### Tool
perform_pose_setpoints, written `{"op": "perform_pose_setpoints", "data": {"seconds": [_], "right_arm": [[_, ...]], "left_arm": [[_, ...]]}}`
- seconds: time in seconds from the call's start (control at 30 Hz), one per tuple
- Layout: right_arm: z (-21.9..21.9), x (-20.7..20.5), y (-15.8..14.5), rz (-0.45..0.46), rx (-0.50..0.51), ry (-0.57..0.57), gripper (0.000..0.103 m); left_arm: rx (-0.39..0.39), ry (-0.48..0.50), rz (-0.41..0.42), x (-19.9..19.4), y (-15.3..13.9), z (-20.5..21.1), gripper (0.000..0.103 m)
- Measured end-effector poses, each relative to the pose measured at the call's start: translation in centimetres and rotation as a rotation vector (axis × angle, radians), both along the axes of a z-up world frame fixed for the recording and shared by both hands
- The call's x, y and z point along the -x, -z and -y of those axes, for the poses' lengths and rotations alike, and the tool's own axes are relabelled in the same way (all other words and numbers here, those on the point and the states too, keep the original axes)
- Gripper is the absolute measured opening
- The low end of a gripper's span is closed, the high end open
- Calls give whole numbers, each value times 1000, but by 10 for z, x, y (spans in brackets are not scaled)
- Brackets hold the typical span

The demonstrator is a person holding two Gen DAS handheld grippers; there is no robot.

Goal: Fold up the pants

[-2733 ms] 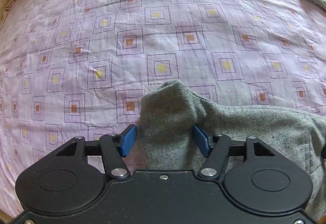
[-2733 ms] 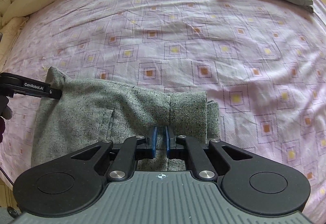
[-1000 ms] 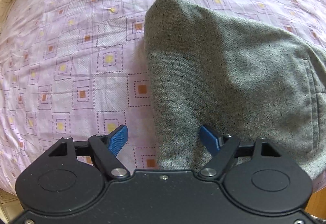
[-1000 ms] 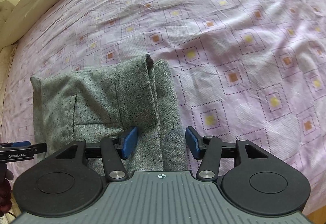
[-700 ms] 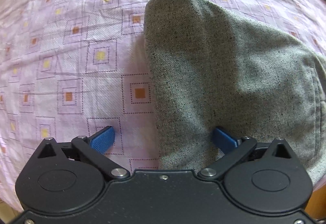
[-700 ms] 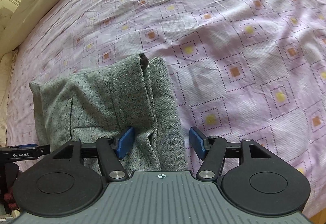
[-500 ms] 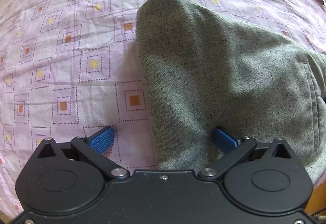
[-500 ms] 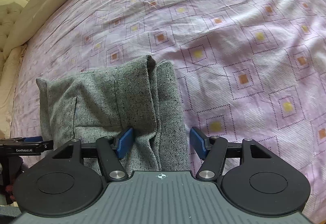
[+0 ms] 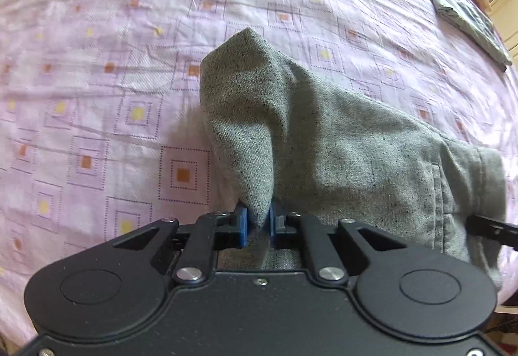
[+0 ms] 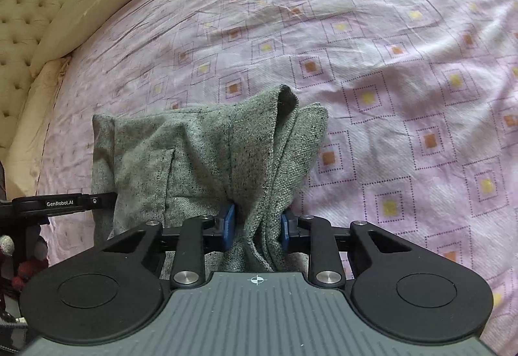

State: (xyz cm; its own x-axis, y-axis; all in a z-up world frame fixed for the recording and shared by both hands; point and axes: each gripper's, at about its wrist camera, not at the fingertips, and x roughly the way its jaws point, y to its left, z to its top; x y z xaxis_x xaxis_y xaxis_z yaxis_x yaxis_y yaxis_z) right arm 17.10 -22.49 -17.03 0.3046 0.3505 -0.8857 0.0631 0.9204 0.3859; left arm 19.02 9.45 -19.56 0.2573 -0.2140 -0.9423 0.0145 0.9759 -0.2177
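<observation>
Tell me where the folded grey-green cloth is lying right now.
The folded grey-green cloth lies at the far right edge of the pink patterned bedsheet in the left wrist view, well beyond the grey pants; the right wrist view shows only a sliver at the top edge.

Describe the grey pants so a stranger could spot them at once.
Start at the bed's pink sheet with its square pattern. On its near edge lie the grey pants, speckled tweed with a pocket seam; the other folded cloth, far off, is smooth olive.
</observation>
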Motion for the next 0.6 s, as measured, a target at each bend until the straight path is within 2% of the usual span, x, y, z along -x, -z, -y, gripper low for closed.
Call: {"op": "perform_pose_setpoints", "data": {"seconds": [0.1, 0.3, 0.47, 0.6], "right_arm": [[-2, 4, -14, 37, -6, -21, 23], [-19, -3, -49, 122, -29, -115, 23], [-59, -40, -73, 179, -52, -163, 23], [-110, -79, -82, 208, -57, -218, 23]], "left_arm": [[-15, -15, 42, 12, -18, 8, 15], [-32, -54, 139, 18, -62, -2, 15], [-51, -103, 198, -1, -94, -44, 15], [-93, -128, 236, -27, -111, -88, 15]]}}
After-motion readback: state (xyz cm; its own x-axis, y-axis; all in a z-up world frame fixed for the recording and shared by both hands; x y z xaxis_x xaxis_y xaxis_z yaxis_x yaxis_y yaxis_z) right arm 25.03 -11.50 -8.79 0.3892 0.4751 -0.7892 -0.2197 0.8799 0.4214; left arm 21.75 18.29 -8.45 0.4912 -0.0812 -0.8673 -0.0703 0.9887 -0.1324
